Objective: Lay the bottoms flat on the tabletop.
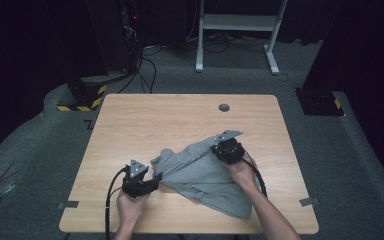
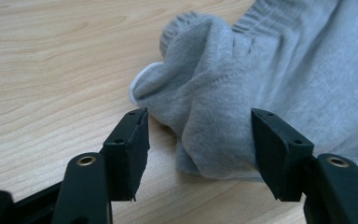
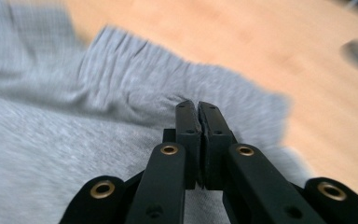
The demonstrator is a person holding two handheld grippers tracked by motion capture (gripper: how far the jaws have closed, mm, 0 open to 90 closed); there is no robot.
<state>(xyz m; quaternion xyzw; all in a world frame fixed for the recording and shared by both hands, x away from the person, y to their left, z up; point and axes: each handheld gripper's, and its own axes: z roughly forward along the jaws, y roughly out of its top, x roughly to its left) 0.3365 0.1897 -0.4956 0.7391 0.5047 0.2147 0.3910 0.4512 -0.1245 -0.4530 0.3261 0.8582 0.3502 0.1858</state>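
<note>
Folding or arranging a grey garment lying rumpled across the near middle of the wooden table. Best done by closing the left gripper squarely on the bunched fold, catching every layer before any lift, then drawing outward low and level so the cloth slides flat rather than dragging the rest along. Jaws of that gripper standing apart, the fold between them: right pad brushing it, left pad clear of it, so no grip yet. Right gripper with jaws pressed together over the ribbed hem at the far edge; possibly pinching a thin layer, though blur in the right gripper view leaves that undecided. Worth confirming that pinch before pulling, since tension from one side alone would only twist the fabric. Left hand low at the near left, gripper pointing right toward the garment's left end. Right hand reaching forward over the cloth, gripper angled down onto its far right corner.
</note>
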